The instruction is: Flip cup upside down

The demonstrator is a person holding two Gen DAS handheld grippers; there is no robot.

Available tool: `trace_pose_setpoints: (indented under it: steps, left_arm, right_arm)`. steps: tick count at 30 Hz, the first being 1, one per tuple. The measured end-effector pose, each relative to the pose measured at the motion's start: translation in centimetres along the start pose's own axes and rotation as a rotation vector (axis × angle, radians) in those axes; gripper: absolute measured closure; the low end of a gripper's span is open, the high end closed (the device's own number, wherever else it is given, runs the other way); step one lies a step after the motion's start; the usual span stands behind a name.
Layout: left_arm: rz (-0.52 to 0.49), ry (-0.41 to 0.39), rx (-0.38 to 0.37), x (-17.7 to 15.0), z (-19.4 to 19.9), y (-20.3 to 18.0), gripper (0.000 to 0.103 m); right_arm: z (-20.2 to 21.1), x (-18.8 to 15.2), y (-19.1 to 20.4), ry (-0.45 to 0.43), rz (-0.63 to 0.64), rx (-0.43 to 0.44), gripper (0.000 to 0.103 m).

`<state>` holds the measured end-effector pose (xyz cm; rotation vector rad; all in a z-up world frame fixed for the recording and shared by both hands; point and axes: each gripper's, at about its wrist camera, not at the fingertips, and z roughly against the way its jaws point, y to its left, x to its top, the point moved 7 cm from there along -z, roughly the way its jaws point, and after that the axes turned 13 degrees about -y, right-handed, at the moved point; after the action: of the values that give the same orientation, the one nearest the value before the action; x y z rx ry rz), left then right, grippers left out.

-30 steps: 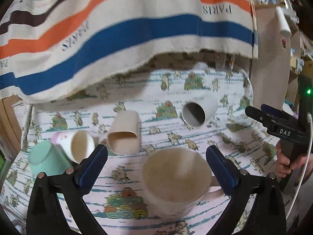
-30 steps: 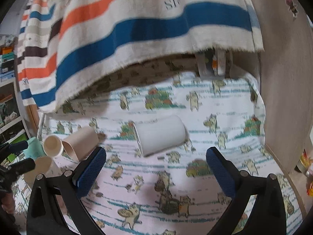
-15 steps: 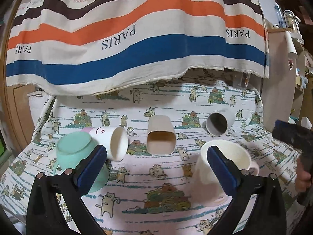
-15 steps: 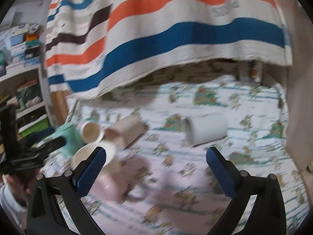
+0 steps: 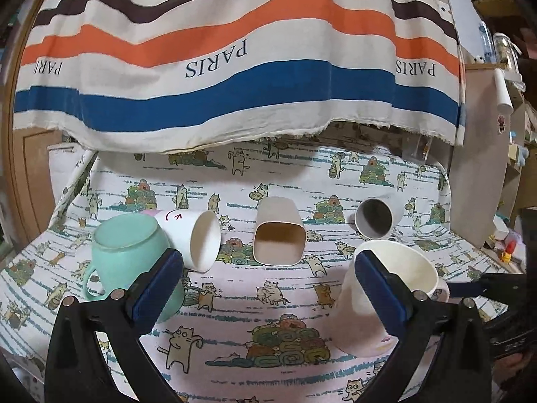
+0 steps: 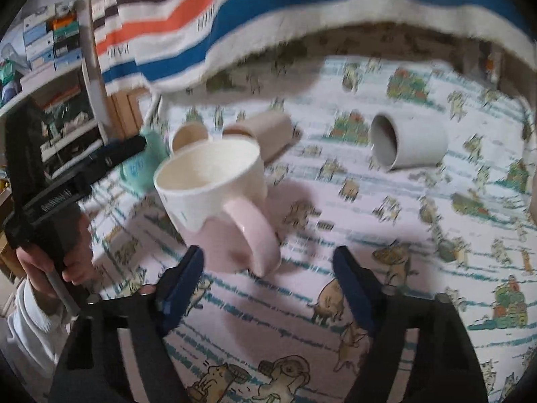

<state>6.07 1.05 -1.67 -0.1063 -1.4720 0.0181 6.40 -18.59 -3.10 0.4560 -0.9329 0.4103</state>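
Note:
A white mug with a pink handle stands upright, mouth up, on the cat-print cloth. In the left wrist view the mug sits behind the right finger. My right gripper is open, close in front of the mug's handle, not touching it. My left gripper is open and empty, with bare cloth between its fingers; it also shows at the left of the right wrist view.
A mint mug stands upside down at the left. A white paper cup, a beige square cup and a grey cup lie on their sides behind. A striped cloth hangs at the back. Shelves are at the left.
My right gripper has swung left and closed in on the white mug's handle. My left gripper has drawn back and levelled out; the mug now sits at its right finger.

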Motion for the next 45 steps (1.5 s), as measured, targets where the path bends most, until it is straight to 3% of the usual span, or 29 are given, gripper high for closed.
trace_pose_setpoints:
  steps: [4,6,13,17,22,28,38,45]
  left_arm:
    - [-0.054,-0.014,-0.016,0.1,0.3,-1.2,0.001]
    - [-0.076,-0.01,-0.023,0.0,0.2,-1.6,0.001]
    - [-0.051,-0.006,-0.022,0.1,0.1,-1.2,0.001]
    - [-0.061,-0.008,-0.021,0.1,0.2,-1.3,0.001]
    - [-0.06,-0.008,-0.019,0.1,0.2,-1.3,0.001]
    - [-0.054,-0.008,-0.016,0.1,0.2,-1.2,0.001]
    - [-0.051,-0.007,-0.013,0.1,0.0,-0.9,0.001]
    - [-0.051,-0.009,-0.01,0.2,0.1,-0.9,0.001]
  right_arm:
    - [-1.0,-0.2,-0.1,0.033,-0.013,0.009,0.04]
    - [-1.3,-0.3,-0.1,0.054,-0.016,0.023,0.051]
    - [-1.1,-0.6,0.7,0.079,0.029,0.051,0.07]
    - [-0.7,-0.5,1.0,0.072,0.062,0.033,0.087]
    - [0.0,-0.2,1.4,0.056,0.056,0.045,0.088]
    - [1.5,2.6,1.4,-0.04,0.096,-0.029,0.089]
    - [1.0,5.3,3.4,-0.046,0.123,-0.015,0.089]
    - [0.4,6.1,2.4,-0.029,0.108,-0.091,0.088]
